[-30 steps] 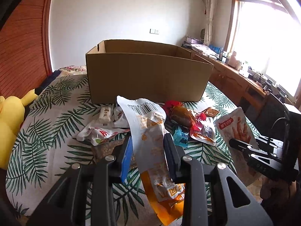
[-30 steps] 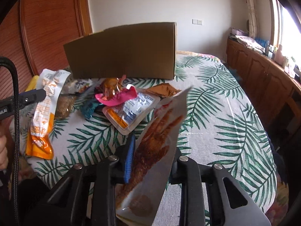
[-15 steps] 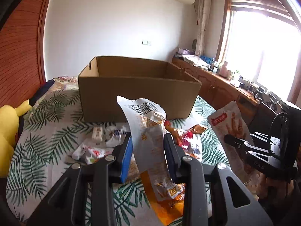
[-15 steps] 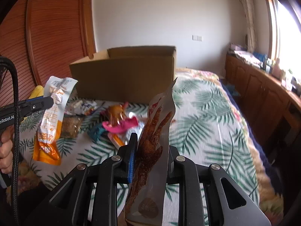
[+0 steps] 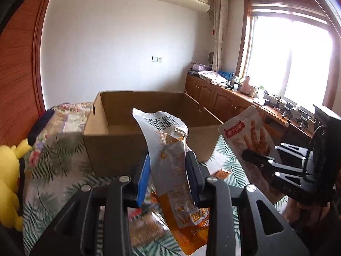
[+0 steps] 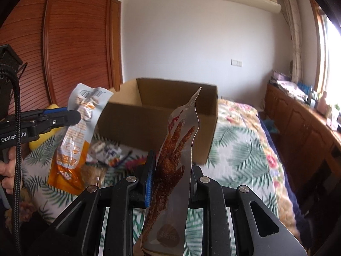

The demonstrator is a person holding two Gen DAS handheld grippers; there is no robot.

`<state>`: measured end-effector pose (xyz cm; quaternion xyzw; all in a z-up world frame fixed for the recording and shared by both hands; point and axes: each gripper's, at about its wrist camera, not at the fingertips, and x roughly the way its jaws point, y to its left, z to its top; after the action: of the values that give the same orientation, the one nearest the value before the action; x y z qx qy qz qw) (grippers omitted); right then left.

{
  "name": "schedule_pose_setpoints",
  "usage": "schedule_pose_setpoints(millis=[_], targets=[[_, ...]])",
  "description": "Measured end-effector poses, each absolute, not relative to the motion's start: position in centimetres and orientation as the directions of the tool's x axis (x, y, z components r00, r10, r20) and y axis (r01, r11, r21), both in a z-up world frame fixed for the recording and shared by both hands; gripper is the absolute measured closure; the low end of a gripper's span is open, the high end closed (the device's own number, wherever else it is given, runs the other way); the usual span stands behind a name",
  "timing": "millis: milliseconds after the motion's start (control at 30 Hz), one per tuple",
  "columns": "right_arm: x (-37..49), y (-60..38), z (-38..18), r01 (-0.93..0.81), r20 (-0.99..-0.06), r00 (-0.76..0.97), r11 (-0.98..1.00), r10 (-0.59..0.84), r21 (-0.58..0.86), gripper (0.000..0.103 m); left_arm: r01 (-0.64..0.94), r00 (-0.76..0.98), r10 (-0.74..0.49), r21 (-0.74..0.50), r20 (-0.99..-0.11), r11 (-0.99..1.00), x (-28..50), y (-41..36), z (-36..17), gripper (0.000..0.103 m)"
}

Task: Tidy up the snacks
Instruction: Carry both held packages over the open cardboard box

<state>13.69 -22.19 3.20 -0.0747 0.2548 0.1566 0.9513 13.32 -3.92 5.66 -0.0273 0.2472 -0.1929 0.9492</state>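
Note:
My left gripper (image 5: 168, 166) is shut on a white and orange snack pouch (image 5: 170, 149) with a barcode, held up in front of the open cardboard box (image 5: 119, 143). My right gripper (image 6: 172, 170) is shut on a clear chicken-feet snack pack (image 6: 174, 164), held upright before the same box (image 6: 149, 121). In the left wrist view the right gripper (image 5: 247, 156) and its pack (image 5: 249, 132) show at right. In the right wrist view the left gripper (image 6: 74, 114) and its pouch (image 6: 74, 140) show at left. Loose snacks (image 6: 110, 151) lie on the leaf-print bed.
The bed cover (image 6: 238, 149) has palm leaves. A yellow plush toy (image 5: 8, 170) sits at the bed's left edge. Wooden cabinets (image 5: 223, 100) with clutter run along the window wall. A red-brown wooden wardrobe (image 6: 70, 42) stands at left.
Both grippers have risen and moved toward the box, each still holding its snack. The box's inside now shows, and the loose snacks have dropped low in view.

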Motion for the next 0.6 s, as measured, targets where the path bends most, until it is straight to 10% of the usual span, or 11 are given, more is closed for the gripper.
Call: schedule_pose_setpoints(millis=[600], targets=[[21.6, -19.0, 6.7, -0.403, -0.446, 0.838, 0.908, 0.315, -0.116, 0.082, 0.294, 0.849, -0.313, -0.112, -0.426, 0.949, 22.2, 0.0, 8.5, 0.072]])
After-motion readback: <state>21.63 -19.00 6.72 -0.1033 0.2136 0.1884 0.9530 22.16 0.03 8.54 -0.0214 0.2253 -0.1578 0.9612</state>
